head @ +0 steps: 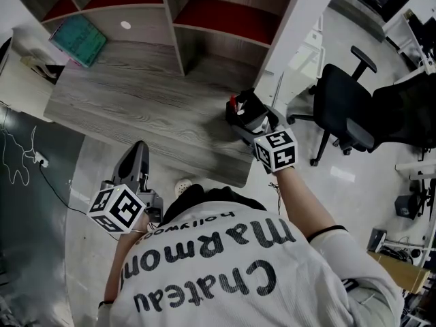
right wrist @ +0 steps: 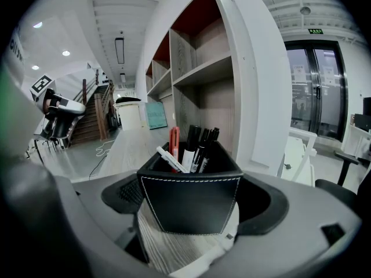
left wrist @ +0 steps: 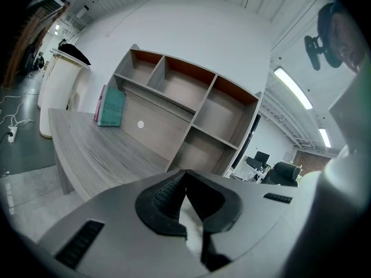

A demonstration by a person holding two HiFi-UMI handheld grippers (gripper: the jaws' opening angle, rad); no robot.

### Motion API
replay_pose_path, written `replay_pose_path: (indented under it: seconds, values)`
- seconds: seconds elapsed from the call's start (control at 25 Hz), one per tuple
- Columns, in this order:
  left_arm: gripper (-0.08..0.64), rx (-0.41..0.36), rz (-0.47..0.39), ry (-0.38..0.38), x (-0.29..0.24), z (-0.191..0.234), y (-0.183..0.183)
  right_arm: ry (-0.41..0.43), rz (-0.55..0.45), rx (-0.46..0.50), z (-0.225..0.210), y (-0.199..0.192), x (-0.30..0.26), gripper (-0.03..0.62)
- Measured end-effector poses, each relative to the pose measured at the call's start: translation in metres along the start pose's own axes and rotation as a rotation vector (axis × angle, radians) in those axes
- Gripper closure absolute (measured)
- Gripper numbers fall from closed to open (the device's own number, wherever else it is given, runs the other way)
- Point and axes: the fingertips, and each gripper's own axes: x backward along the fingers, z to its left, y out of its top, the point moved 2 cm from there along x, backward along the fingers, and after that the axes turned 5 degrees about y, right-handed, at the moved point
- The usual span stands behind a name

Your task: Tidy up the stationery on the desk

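Shirt (head: 225, 278) of the person fills the bottom. At 8 o'clock the left gripper (head: 139, 152) hangs off the desk (head: 136, 107), fingers closed on nothing. At 1 o'clock the right gripper (head: 246, 120) squeezes a black pen holder (right wrist: 190, 201) full of pens (right wrist: 194, 146), near the desk's right edge by the shelf (head: 225, 19) wall. Bare desk runs toward 10 o'clock, up to a green book (head: 78, 39).
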Motion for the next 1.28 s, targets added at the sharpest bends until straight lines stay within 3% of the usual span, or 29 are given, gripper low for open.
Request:
replay_pose_path:
  seconds: [1.28]
  values:
    - [0.545,0.008,0.006,-0.006,-0.010,0.000,-0.001,0.017,0.003,0.006,-0.001,-0.008,0.001,0.147]
